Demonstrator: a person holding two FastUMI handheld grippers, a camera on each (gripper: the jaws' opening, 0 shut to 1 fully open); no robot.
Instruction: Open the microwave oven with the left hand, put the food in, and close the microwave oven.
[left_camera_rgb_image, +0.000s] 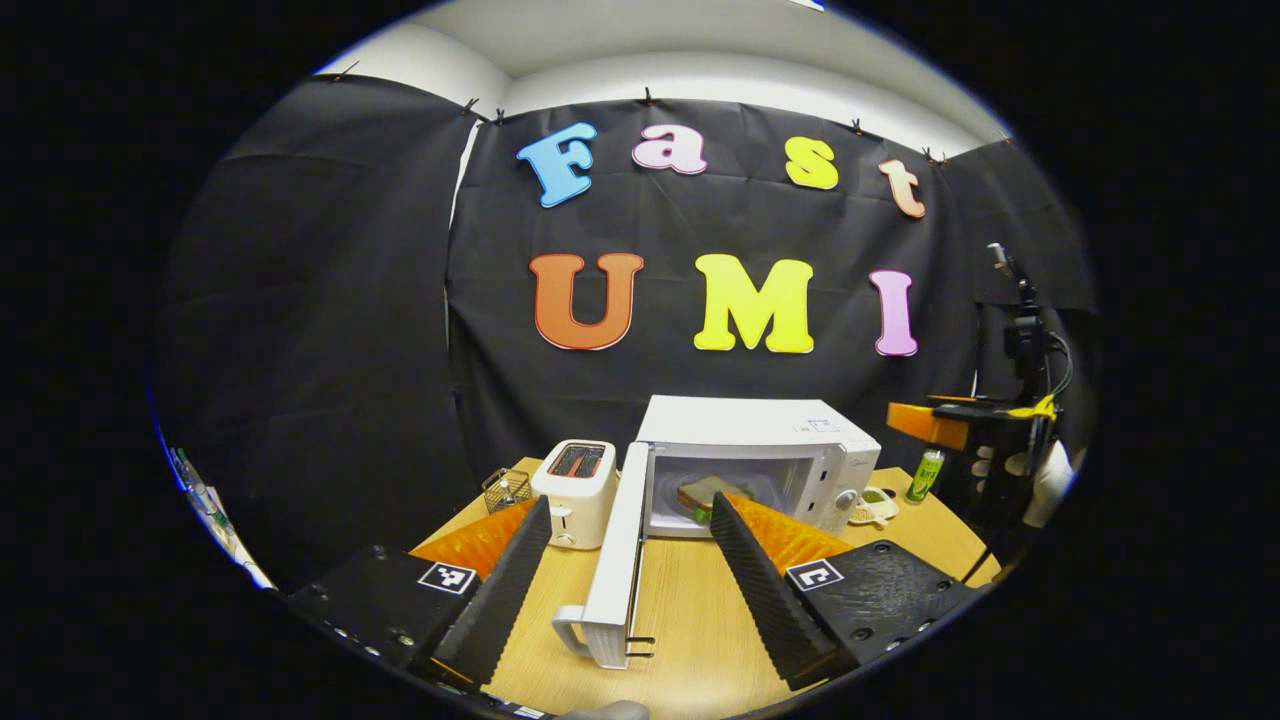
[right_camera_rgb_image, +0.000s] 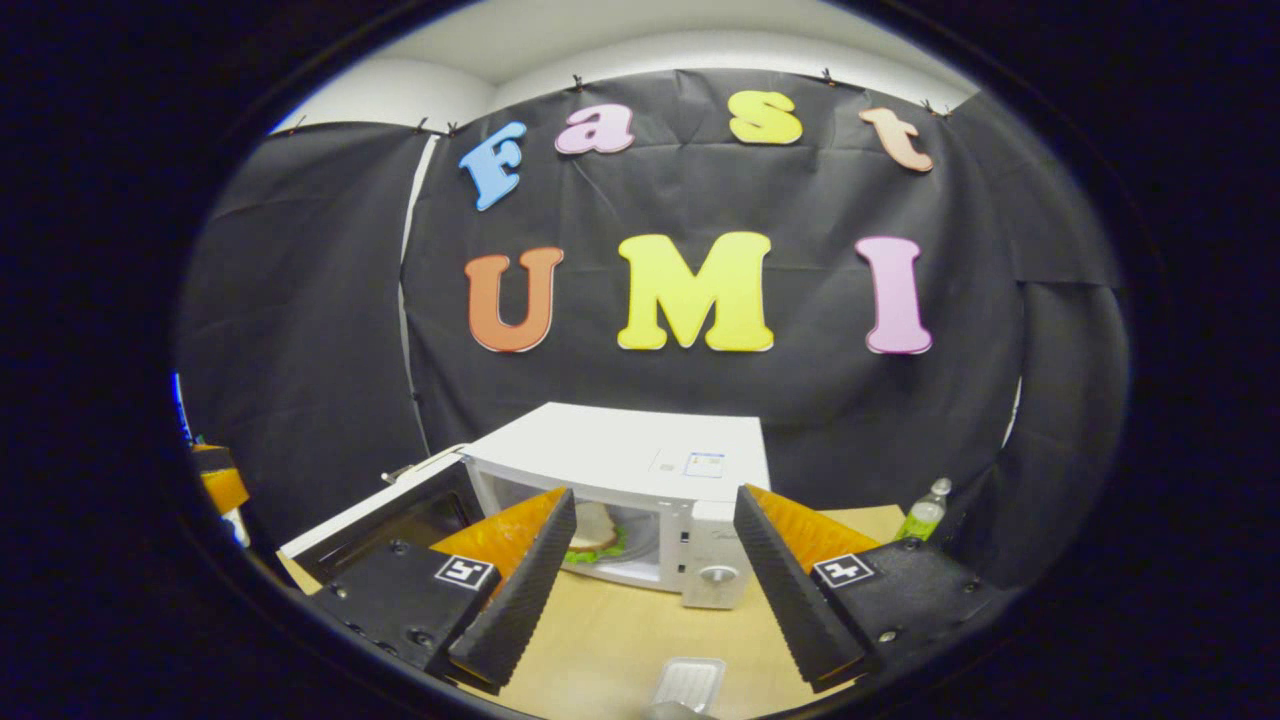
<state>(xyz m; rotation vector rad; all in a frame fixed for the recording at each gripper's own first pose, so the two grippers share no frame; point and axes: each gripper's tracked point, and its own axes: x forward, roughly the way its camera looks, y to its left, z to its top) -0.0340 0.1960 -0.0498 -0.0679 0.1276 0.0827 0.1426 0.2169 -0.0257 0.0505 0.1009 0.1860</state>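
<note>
The white box-shaped microwave oven (left_camera_rgb_image: 760, 455) stood at the wooden surface's (left_camera_rgb_image: 690, 620) far edge, door (left_camera_rgb_image: 615, 560) swung wide, the sandwich (left_camera_rgb_image: 712, 493) already inside. Both the left gripper (left_camera_rgb_image: 630, 590) and right gripper (right_camera_rgb_image: 650, 590) had jaws open, empty. A careless closing push risked sliding the oven or striking the white toaster (left_camera_rgb_image: 575, 490) beside the door.

Both views face the open microwave (left_camera_rgb_image: 760, 450) from near, left gripper view leftward.
</note>
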